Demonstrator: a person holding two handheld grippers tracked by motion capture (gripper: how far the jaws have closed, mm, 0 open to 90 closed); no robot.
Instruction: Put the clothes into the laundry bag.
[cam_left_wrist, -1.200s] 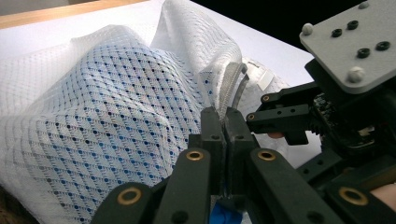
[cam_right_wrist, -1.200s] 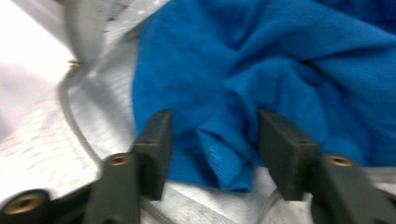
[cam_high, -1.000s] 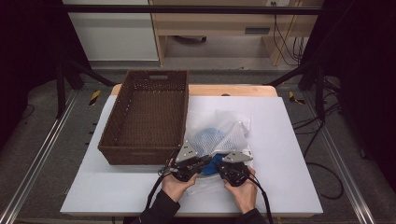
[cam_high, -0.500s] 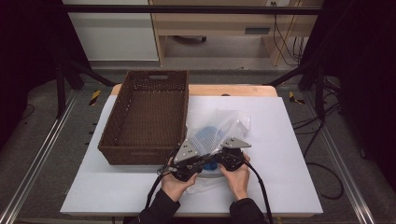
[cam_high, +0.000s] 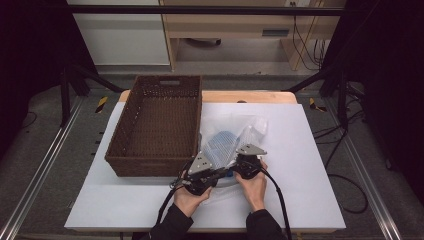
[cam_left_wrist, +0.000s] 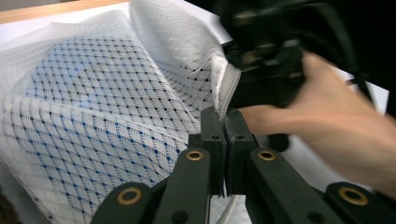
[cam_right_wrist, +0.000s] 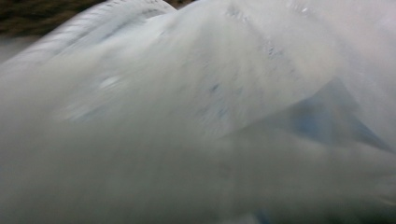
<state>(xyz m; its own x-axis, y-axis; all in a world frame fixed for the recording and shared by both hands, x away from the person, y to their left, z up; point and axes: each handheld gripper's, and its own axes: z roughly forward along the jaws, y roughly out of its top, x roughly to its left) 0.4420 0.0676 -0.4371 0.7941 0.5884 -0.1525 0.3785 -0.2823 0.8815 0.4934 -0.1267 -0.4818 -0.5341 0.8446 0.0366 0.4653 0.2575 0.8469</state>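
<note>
Mesh bag on white desk, just right of basket, blue thing inside. Left gripper fingers pressed together, pinching bag's near edge. Right gripper against bag, fingers just opening; grip unclear.

Both forearms come in from the bottom of the high view, in dark sleeves, and the two hands sit close together. The left hand holds the left gripper, which points to the right; its jaws stand pressed together. The right hand holds the right gripper, which points forward. Its jaws have just been opening. The cables trail back beside the forearms.
</note>
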